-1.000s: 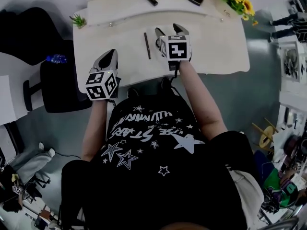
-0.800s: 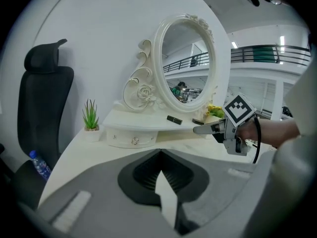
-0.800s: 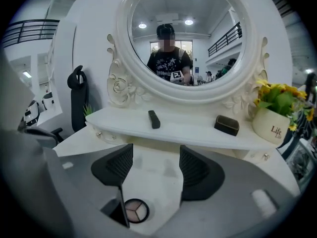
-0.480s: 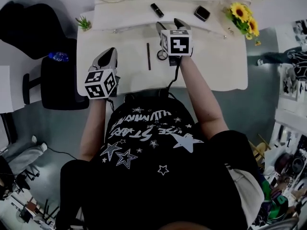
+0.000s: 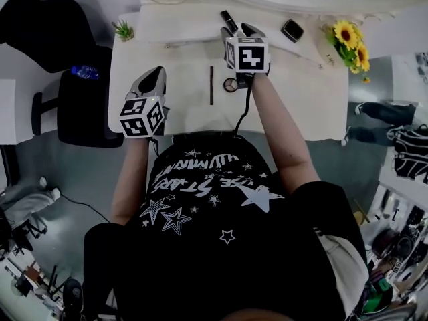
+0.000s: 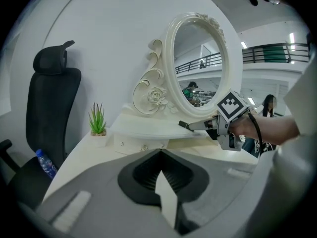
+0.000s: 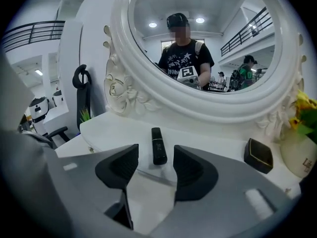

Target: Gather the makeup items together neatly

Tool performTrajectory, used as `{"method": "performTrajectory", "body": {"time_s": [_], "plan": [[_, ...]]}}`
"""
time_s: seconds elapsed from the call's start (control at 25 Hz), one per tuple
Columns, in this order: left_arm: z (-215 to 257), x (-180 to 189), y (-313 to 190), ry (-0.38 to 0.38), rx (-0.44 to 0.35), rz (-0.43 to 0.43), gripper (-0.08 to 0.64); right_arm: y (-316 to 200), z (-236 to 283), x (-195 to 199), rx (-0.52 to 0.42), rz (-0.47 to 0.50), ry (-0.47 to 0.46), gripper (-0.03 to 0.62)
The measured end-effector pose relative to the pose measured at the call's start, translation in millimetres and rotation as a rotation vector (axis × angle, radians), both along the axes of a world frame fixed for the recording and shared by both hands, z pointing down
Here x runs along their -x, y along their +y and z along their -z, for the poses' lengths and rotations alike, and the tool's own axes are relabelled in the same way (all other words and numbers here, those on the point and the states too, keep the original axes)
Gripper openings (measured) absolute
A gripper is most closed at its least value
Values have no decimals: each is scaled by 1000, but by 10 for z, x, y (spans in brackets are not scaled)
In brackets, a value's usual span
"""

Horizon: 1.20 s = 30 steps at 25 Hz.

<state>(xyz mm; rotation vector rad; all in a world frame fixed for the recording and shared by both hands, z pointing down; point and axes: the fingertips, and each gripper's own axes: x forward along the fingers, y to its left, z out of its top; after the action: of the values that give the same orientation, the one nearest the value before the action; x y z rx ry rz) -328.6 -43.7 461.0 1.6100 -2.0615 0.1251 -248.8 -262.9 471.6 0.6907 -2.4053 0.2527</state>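
Note:
A black lipstick tube (image 7: 158, 145) lies on the raised white shelf (image 7: 114, 128) below the mirror. My right gripper (image 7: 156, 155) hovers over the shelf edge with the tube's near end in the gap between its tips. Its jaws have just been closing but stand open, and the pads do not touch the tube. A black compact (image 7: 258, 155) sits on the shelf to the right. Behind that gripper (image 5: 237, 32), a thin dark pencil (image 5: 211, 85) and a small round pan (image 5: 231, 84) lie on the tabletop. My left gripper (image 5: 154, 77) hangs shut and empty over the table's left part.
An ornate white oval mirror (image 7: 198, 48) stands at the back. Sunflowers in a vase (image 5: 351, 42) occupy the right end of the shelf, a small potted plant (image 5: 124, 30) the left. A black chair (image 5: 80, 112) with a water bottle (image 5: 83, 72) is left of the table.
My right gripper has moved away from me, from over the pencil and round pan up to the shelf and the lipstick. Its jaws have narrowed. The left gripper has shifted only slightly.

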Motion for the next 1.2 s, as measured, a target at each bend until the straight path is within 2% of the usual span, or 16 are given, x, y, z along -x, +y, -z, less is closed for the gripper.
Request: {"method": "performTrajectory", "body": {"time_s": [0.32,0.44,0.64,1.2], "plan": [[-48,65,47,10,11,29,0,-70,-80,83,2,5,36,187],[-63,76,61,12,13,33,0,-86,-95,67,3,-7,58,135],[-70,94,79,14,9,36,0,-85,-109,67,7,-6,63,129],[0,104,125,12,-20,-3,0,-10,98,-28,-20,-40,-4,126]]}}
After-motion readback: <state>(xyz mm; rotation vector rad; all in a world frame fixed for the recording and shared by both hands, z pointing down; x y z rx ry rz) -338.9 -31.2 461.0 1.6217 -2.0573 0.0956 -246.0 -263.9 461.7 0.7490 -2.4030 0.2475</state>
